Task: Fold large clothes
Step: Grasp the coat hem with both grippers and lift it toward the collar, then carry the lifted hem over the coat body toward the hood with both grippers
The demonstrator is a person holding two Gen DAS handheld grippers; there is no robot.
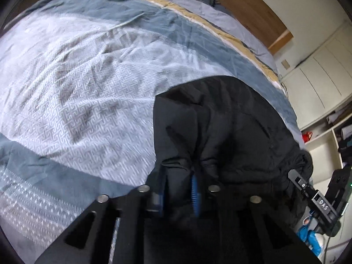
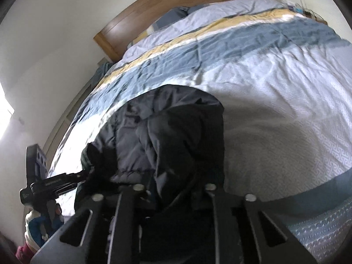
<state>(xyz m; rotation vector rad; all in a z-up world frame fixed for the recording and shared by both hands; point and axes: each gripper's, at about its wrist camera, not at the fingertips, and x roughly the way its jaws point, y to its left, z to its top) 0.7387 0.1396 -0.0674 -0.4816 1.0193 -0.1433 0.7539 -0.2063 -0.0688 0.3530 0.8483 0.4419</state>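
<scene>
I've got the left gripper [image 1: 178,192] clamped on a fold of the black puffer jacket [image 1: 231,132]; right gripper [image 2: 173,194] pinched shut on its edge too. Jacket lies bunched on the patterned bedspread [image 1: 77,83].

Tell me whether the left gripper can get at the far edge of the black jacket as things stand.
Probably not right now: the left gripper is shut on the near hem of the black jacket. Nothing lies on the bedspread around the far edge; the grip itself ties it up.
</scene>
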